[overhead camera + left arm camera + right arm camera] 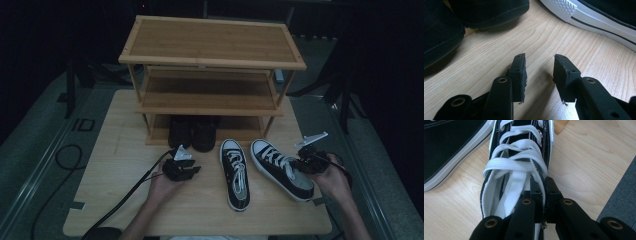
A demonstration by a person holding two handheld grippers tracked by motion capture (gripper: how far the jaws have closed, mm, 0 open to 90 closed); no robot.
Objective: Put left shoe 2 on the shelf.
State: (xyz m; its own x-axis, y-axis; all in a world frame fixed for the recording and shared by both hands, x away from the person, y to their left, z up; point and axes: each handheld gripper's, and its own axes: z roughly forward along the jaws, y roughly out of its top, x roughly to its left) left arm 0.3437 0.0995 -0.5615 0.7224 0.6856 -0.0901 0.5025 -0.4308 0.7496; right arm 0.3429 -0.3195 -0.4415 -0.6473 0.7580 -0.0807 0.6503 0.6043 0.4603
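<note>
Two black-and-white lace-up sneakers lie on the wooden table (125,165) in front of a shoe rack (210,40). My right gripper (300,162) (544,186) is shut on the side wall of the right sneaker (280,167) (519,150) at its opening, one jaw inside and one outside. The left sneaker (235,172) (446,150) lies free beside it. My left gripper (194,168) (539,66) hovers low over bare wood, open, with nothing between its jaws. The left sneaker's white sole (599,17) is just ahead of it.
The rack has three wooden shelves. A pair of black shoes (192,132) (489,11) stands on its bottom shelf, toes sticking out toward me. Cables trail off the table's left front. The table edge and grey floor (621,195) lie close to the right sneaker.
</note>
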